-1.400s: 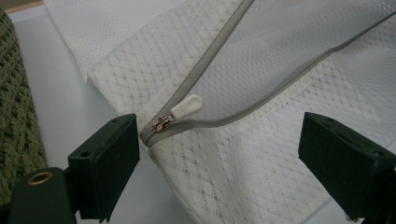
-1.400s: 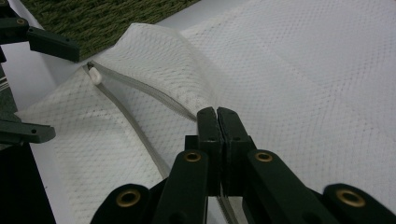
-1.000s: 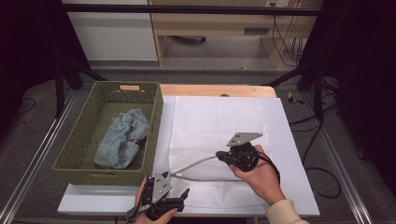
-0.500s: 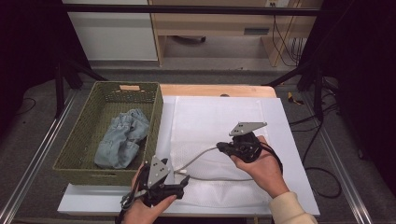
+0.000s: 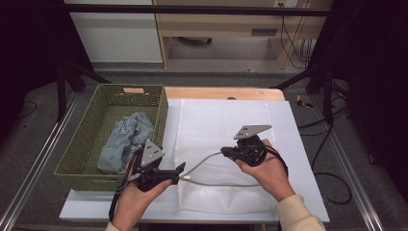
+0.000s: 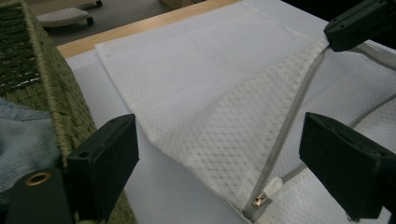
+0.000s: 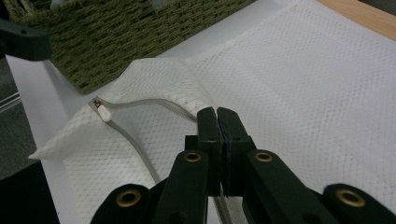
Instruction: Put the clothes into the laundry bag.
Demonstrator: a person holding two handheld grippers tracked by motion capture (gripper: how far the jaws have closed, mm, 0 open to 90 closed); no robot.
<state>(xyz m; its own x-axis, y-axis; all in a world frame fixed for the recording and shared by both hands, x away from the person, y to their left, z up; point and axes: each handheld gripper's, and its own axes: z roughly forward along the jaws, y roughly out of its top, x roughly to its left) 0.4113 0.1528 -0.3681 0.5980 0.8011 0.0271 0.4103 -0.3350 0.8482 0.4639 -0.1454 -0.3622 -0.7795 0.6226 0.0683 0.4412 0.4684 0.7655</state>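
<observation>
Tabletop (image 5: 298, 159): white, with a wooden strip along the far edge; grey floor and dark stands around it.

Woven basket (image 5: 86, 159): olive green, at the left of the tabletop, touching its left edge. Contains folded denim garment (image 5: 125, 142), pale blue.

Mesh laundry bag (image 5: 221, 125): white, lying flat at the middle of the tabletop, just beside the basket. Near corner lifted and folded back along its grey zipper (image 5: 207, 161). Small zipper pull (image 6: 259, 200) at the near left end, resting on the bag.

Right tongs (image 5: 224, 152): held in the right hand, fully closed, pinching the zippered edge of the bag and raising it.

Left tongs (image 5: 181, 169): held in the left hand, spread wide, gripping nothing, hovering above the zipper pull near the basket's near right corner.
</observation>
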